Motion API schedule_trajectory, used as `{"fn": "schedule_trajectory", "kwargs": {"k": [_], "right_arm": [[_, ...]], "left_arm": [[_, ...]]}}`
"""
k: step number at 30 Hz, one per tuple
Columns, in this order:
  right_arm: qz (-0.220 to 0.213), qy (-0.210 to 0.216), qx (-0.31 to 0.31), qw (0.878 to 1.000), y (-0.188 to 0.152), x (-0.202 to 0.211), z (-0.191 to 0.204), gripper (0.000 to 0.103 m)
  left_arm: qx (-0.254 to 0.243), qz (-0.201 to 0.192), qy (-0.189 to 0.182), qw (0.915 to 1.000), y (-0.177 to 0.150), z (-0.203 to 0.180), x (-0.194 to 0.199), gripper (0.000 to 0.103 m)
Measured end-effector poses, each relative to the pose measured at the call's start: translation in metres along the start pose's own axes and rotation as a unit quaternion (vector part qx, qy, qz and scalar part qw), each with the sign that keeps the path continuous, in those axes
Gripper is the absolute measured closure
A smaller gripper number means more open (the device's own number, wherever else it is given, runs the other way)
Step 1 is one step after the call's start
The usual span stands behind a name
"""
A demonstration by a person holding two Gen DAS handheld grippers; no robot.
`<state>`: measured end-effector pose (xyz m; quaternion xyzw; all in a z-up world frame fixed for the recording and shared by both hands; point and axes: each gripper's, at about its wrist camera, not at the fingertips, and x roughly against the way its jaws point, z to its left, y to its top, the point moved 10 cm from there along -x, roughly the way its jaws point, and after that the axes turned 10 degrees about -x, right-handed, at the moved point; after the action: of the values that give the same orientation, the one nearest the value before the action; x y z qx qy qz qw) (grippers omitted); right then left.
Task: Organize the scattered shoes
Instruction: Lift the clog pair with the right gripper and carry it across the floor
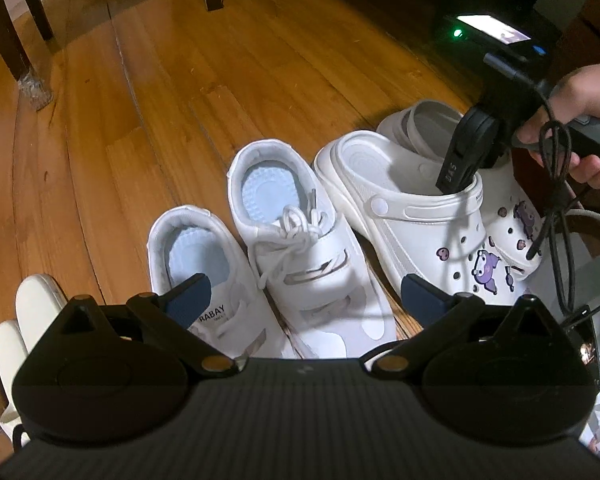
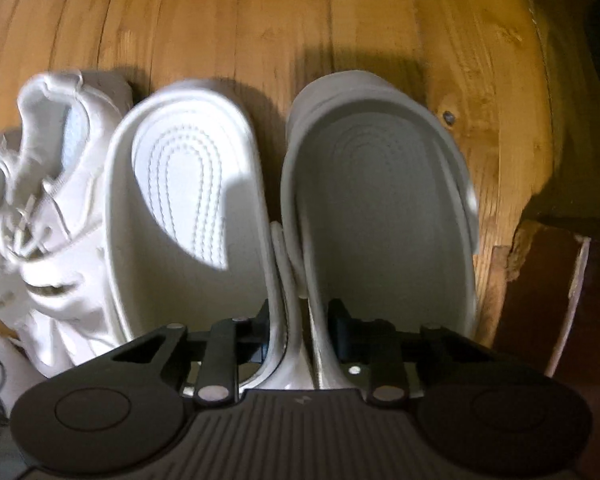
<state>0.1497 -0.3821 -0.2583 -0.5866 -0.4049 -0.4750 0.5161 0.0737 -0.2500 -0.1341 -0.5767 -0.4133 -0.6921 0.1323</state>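
I have four shoes lined up on the wooden floor: two white sneakers, two white clogs. My right claw pinches both clogs' inner walls together; my left claw hangs released above the sneakers. Mostly done, I judge.

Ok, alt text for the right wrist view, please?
The right gripper pinches the touching inner walls of two white clogs, one finger inside each. They stand side by side on a wooden floor, with a white sneaker to their left.
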Motion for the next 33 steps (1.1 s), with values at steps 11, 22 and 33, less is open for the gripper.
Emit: {"fn": "schedule_trajectory", "kwargs": {"k": [11, 22, 33], "right_arm": [[-0.026, -0.089, 0.065, 0.994, -0.027, 0.007, 0.01, 0.079], [-0.113, -0.237, 0.192, 0.946, -0.029, 0.103, 0.047, 0.079], [-0.21, -0.37, 0.444, 0.788, -0.018, 0.149, 0.228, 0.079]], "left_arm": [[0.068, -0.024, 0.002, 0.9974, -0.024, 0.05, 0.024, 0.0], [0.096, -0.068, -0.006, 0.9931, -0.035, 0.098, 0.048, 0.0], [0.144, -0.097, -0.007, 0.9848, -0.083, 0.178, 0.076, 0.0]]}}
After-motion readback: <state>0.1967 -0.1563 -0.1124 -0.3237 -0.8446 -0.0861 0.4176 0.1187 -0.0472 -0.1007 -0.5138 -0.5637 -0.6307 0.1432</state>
